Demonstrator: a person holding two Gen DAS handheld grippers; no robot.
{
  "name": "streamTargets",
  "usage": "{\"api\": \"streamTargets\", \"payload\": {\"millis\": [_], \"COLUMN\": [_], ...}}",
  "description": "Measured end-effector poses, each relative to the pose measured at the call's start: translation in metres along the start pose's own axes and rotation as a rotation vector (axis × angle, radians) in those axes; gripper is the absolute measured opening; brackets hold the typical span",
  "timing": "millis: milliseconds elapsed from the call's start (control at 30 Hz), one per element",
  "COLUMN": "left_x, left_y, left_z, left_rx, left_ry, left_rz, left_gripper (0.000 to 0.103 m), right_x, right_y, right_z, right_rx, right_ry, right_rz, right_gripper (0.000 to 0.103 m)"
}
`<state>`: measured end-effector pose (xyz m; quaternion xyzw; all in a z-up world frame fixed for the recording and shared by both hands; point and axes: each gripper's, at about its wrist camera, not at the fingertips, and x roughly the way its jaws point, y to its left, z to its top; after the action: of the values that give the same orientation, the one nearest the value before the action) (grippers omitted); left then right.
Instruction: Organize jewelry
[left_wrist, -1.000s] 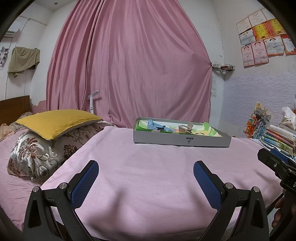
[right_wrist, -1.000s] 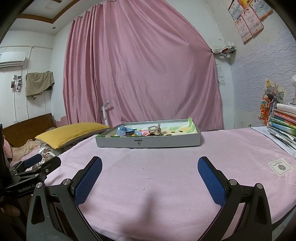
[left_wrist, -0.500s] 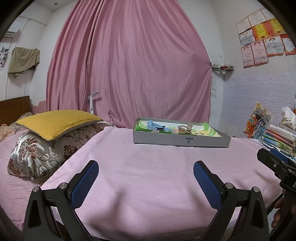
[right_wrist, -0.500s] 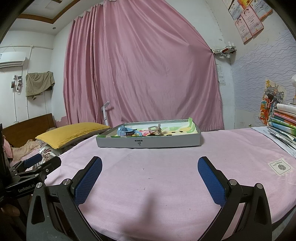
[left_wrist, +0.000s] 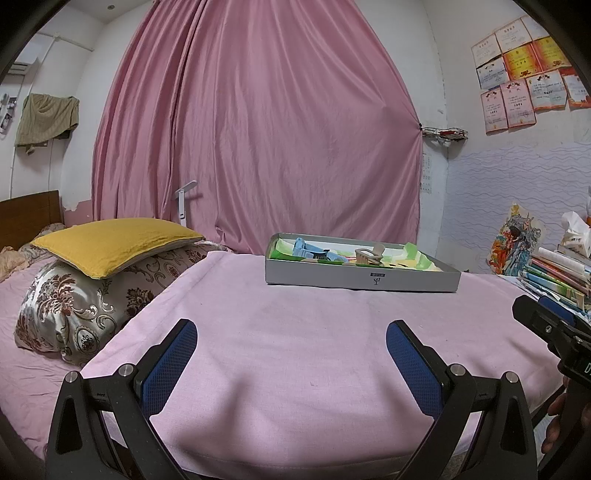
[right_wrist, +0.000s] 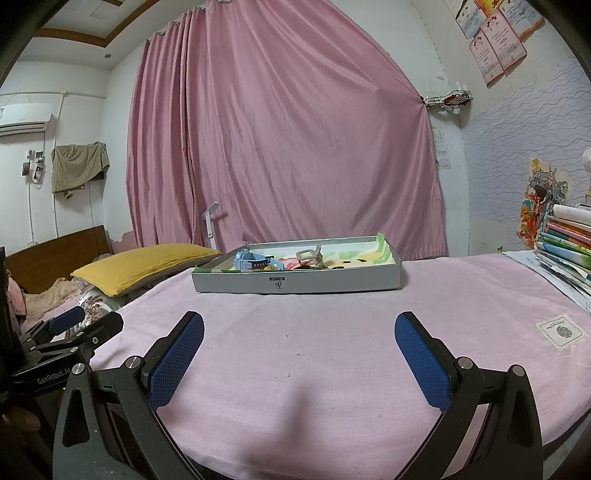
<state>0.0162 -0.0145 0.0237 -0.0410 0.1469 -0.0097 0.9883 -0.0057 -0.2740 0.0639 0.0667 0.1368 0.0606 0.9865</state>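
A shallow grey tray (left_wrist: 362, 278) (right_wrist: 295, 282) sits at the far side of a pink-covered table. Inside it lie a light blue watch-like piece (left_wrist: 308, 251) (right_wrist: 251, 260), a beige clip-like piece (left_wrist: 369, 254) (right_wrist: 310, 256) and small dark items on a colourful paper lining. My left gripper (left_wrist: 291, 347) is open near the front edge, well short of the tray, with nothing between its blue pads. My right gripper (right_wrist: 299, 339) is also open and empty, equally far from the tray. Each gripper shows at the edge of the other's view.
A yellow pillow (left_wrist: 110, 243) on a patterned pillow (left_wrist: 85, 299) lies on the bed to the left. A stack of books (left_wrist: 557, 273) (right_wrist: 565, 240) stands at the right. A pink curtain (left_wrist: 258, 129) hangs behind, with a white lamp (left_wrist: 183, 203) in front of it.
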Motion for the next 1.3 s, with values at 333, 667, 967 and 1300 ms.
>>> {"api": "streamTargets", "payload": {"millis": [333,667,967,1300], "left_x": [0.0,0.0002,0.0005,-0.004], "left_y": [-0.0001,0.0003,0.0005,0.0], "left_z": [0.0001,0.0,0.0,-0.0051], "left_rx": [0.0,0.0,0.001,-0.007], "left_ry": [0.0,-0.001,-0.002,-0.025], "left_rz": [0.0,0.0,-0.003,0.006], "left_gripper": [0.103,0.103,0.103,0.103], "right_x": [0.001,0.0017,0.0024,0.0035], "right_y": [-0.0003,-0.0009,-0.0017,-0.0023], "right_z": [-0.0003,-0.0009,-0.0016,-0.0029], "right_rx": [0.0,-0.002,-0.001,-0.003], "right_ry": [0.0,0.001,0.005,0.006], "right_rz": [-0.001,0.0,0.001,-0.001], "right_gripper": [0.101,0.102,0.102,0.102]}}
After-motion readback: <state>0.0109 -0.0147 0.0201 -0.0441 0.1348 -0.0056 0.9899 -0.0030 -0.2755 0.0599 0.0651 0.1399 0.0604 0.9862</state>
